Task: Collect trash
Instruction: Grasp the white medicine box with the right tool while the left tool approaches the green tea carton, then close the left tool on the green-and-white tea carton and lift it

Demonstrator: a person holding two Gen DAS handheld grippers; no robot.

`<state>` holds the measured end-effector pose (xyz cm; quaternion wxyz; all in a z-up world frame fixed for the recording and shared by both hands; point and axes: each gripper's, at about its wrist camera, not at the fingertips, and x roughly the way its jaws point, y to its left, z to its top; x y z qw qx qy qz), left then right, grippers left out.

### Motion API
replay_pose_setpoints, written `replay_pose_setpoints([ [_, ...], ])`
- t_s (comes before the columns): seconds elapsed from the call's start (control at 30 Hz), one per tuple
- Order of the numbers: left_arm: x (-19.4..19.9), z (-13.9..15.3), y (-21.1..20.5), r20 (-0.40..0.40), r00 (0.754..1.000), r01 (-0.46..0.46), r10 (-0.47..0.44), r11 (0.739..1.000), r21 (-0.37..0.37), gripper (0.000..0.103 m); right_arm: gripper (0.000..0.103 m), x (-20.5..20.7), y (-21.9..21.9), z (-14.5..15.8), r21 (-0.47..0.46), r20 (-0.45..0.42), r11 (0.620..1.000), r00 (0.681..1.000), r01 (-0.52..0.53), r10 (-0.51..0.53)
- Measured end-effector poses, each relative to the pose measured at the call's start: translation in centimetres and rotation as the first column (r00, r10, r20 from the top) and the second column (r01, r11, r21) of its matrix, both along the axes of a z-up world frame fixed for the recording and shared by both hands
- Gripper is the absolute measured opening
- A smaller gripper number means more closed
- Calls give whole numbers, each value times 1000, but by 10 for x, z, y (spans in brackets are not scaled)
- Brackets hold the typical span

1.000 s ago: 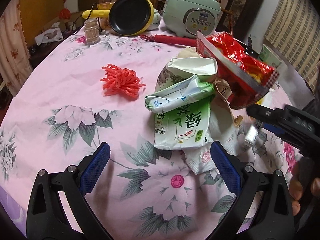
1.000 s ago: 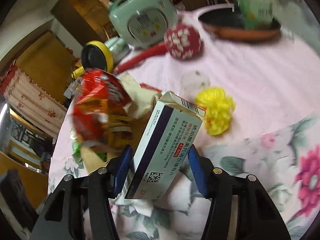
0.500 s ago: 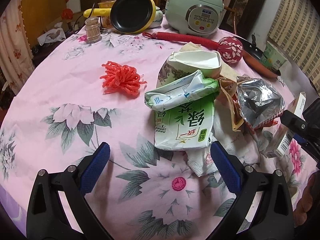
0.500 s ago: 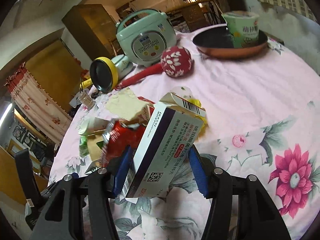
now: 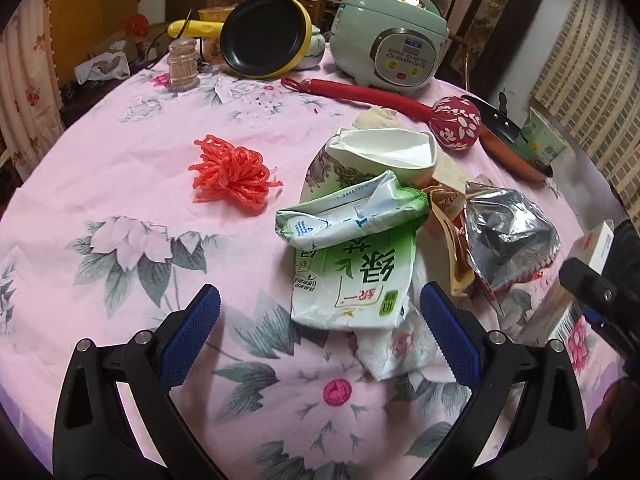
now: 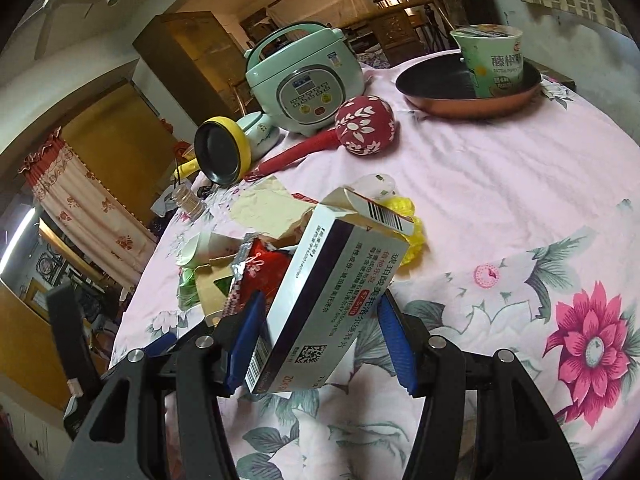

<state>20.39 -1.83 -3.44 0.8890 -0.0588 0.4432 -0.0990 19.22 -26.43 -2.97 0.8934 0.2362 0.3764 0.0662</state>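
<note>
A pile of trash lies on the pink flowered tablecloth (image 5: 120, 184): a green tea carton (image 5: 356, 280), a crumpled green-white pack (image 5: 344, 216), a squashed paper cup (image 5: 384, 156), a silver-lined red snack bag (image 5: 508, 236) and a white tissue (image 5: 396, 352). My left gripper (image 5: 320, 332) is open, just in front of the pile. My right gripper (image 6: 324, 336) is shut on a white and purple medicine box (image 6: 332, 296) and holds it beside the snack bag (image 6: 260, 272). The box also shows in the left wrist view (image 5: 592, 256).
A red plastic string bundle (image 5: 232, 172) lies left of the pile; a yellow one (image 6: 408, 224) lies behind the box. At the back stand a rice cooker (image 5: 388, 56), a yellow pan (image 5: 264, 40), a red massage hammer (image 5: 400, 104), a toothpick jar (image 5: 182, 64) and a copper pan (image 6: 468, 96) holding a noodle cup (image 6: 492, 60).
The red snack bag has dropped from in front of the right gripper onto the pile. The right gripper with the box has lowered toward the table. The left gripper has barely moved.
</note>
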Motion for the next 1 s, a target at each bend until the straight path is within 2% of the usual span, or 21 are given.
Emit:
replay_pose_setpoints([
  [0.07,5,-5,2,-25,1000,-5,5,1000,-18,95,59,0,2,0,0,1,1000,1000,-6,6],
  [0.17,9,-10,6,-61,998,-8,4,998,-61,89,59,0,5,0,-12,5,1000,1000,-11,11],
  [0.3,9,-12,11,-82,997,-4,-4,995,-104,64,59,1,5,-2,-10,-6,1000,1000,-9,9],
  [0.33,9,-11,13,-80,997,-10,2,995,-101,62,59,2,4,-3,-10,-8,1000,1000,-8,8],
  [0.63,-11,19,27,63,997,-42,46,997,-70,58,59,2,4,-4,-7,-10,1000,1000,-13,13],
  [0.83,-15,26,33,78,995,-49,54,996,-72,54,59,2,5,-4,-4,-11,1000,1000,-20,20],
  [1.0,-14,25,37,74,995,-67,73,995,-75,57,59,3,6,-3,-5,-11,1000,1000,-21,21],
])
